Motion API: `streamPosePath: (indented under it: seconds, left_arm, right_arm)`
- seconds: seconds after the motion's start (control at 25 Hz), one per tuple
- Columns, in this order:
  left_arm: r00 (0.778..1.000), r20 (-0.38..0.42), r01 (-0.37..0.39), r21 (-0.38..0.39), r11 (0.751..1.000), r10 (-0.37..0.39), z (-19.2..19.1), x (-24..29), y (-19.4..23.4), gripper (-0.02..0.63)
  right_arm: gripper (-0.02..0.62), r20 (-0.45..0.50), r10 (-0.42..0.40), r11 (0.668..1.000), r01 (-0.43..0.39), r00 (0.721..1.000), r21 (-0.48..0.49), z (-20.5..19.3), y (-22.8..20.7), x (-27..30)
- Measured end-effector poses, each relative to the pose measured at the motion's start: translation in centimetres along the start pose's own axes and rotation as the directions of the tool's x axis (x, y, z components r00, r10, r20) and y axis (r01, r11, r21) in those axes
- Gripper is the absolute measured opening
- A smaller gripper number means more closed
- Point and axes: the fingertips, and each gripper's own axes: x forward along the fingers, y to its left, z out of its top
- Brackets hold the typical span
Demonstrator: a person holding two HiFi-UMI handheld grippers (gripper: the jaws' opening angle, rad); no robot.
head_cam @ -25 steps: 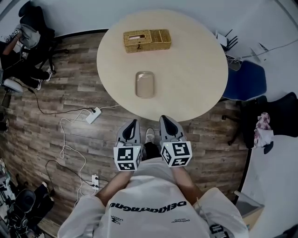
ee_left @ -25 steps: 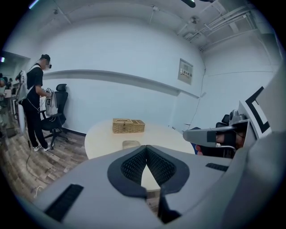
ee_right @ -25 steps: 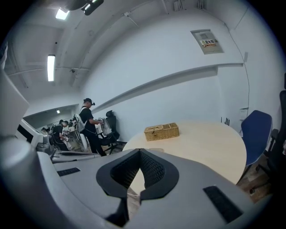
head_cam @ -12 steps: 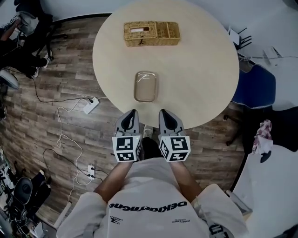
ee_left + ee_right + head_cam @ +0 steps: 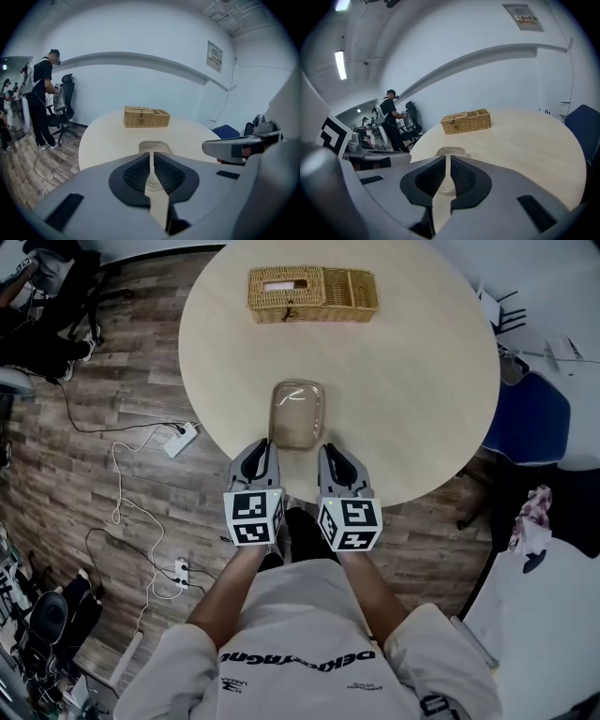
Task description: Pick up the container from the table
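A clear shallow rectangular container lies on the round beige table, close to its near edge. My left gripper sits at the container's near left corner and my right gripper at its near right corner, both just over the table rim. Each has its jaws pressed together with nothing between them. From the left gripper view the container shows just beyond the left gripper. The right gripper view has the container ahead of the right gripper.
A wicker basket stands at the table's far side. A blue chair sits right of the table. A power strip with cables lies on the wood floor at left. A person stands by an office chair at far left.
Both grippers have moved forward from over the floor to the table's near edge, ending on either side of the container's near end. Their jaws stayed together.
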Motion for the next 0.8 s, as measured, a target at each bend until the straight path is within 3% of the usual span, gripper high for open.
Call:
streamPosePath:
  seconds: [0.16,0.8]
  left_arm:
    - [1.000,-0.026,-0.008,-0.019,1.000,0.008,-0.5,2.3,1.2,0.075]
    - [0.994,-0.111,-0.026,-0.068,0.997,0.018,-3.3,7.9,3.3,0.083]
  right_arm:
    - [0.073,-0.016,-0.017,0.999,0.018,1.000,0.033,-0.5,-1.0,2.0]
    - [0.098,-0.098,-0.038,0.994,0.047,0.994,0.099,-3.5,-3.6,7.4]
